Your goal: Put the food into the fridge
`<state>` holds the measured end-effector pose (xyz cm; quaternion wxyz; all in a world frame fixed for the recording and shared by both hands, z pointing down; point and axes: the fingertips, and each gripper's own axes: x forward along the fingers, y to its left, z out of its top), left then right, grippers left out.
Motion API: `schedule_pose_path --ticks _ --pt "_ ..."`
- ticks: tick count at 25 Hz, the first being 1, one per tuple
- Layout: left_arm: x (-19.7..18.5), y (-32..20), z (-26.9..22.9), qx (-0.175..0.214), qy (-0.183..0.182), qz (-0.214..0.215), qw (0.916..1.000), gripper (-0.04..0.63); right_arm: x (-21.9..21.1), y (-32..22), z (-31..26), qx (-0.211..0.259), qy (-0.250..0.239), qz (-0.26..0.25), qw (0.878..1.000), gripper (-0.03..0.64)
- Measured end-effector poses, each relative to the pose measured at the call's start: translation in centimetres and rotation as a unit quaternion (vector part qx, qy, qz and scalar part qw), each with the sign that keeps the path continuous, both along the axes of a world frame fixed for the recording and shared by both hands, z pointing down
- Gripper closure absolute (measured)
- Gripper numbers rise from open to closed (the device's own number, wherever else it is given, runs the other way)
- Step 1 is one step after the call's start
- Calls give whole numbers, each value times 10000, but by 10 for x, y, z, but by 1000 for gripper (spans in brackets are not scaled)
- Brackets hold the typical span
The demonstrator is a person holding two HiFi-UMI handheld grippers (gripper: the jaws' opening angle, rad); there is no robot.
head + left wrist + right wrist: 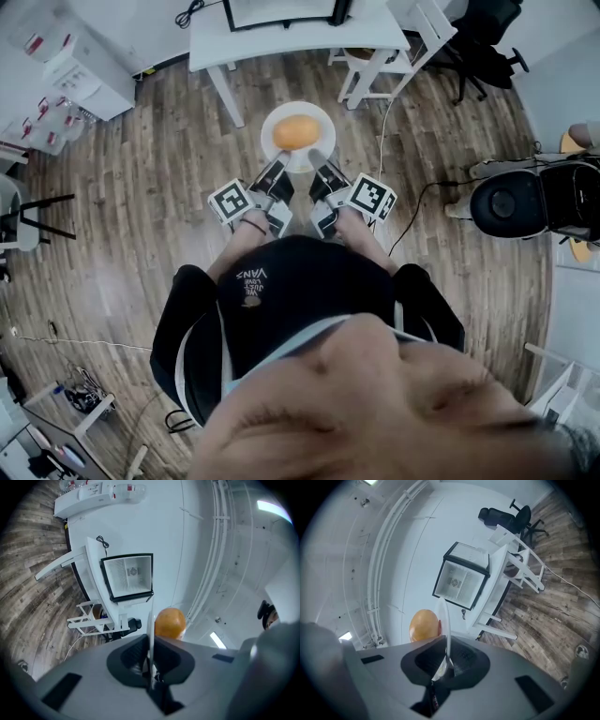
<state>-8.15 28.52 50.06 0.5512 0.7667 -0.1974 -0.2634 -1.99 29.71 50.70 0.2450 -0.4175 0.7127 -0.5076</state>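
**Risks.** The white plate [298, 157] is carried by its near rim alone. The left gripper [277, 172] is clamped on the rim at the plate's near-left. The right gripper [323, 172] is clamped at its near-right. In both gripper views the rim is seen edge-on, pinched between closed jaws.

The round orange food item [296, 132] lies loose at the plate's centre, with nothing to restrain it. It is judged that any tilt, or uneven lift between the two grippers, would let it roll off, most likely over the far edge. A thin, smooth rim held only at its edge could also slip or pivot in the pads.

The plate is held over bare wood floor, well short of the white table [281, 39] beyond its far side, so a fall would not be caught.

**Containers.** The plate holds the single food item and nothing else. The fridge [127, 576] stands on that table, beyond the plate. Its pale interior appears empty apart from a round fitting on the back wall. Whether its door is open or merely glazed cannot be determined, and an approach onto a closed door would be a further hazard.
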Motion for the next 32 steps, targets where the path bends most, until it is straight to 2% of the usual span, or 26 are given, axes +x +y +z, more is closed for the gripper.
schedule_pose_path --ticks 6,15,25,32 --pt "1 -24 2 -45 -34 -54 10000 566 1 -26 -4 65 -34 -80 9999 588" --pt "27 -80 -7 -98 -4 -143 9998 566 26 -83 -11 19 -28 -194 9998 588" --pt "42 -118 2 -72 52 -349 9994 566 43 -122 1 -67 51 -372 9993 588" --pt "58 -155 1 -47 18 -524 9986 566 57 -163 -4 88 57 -605 9981 588"
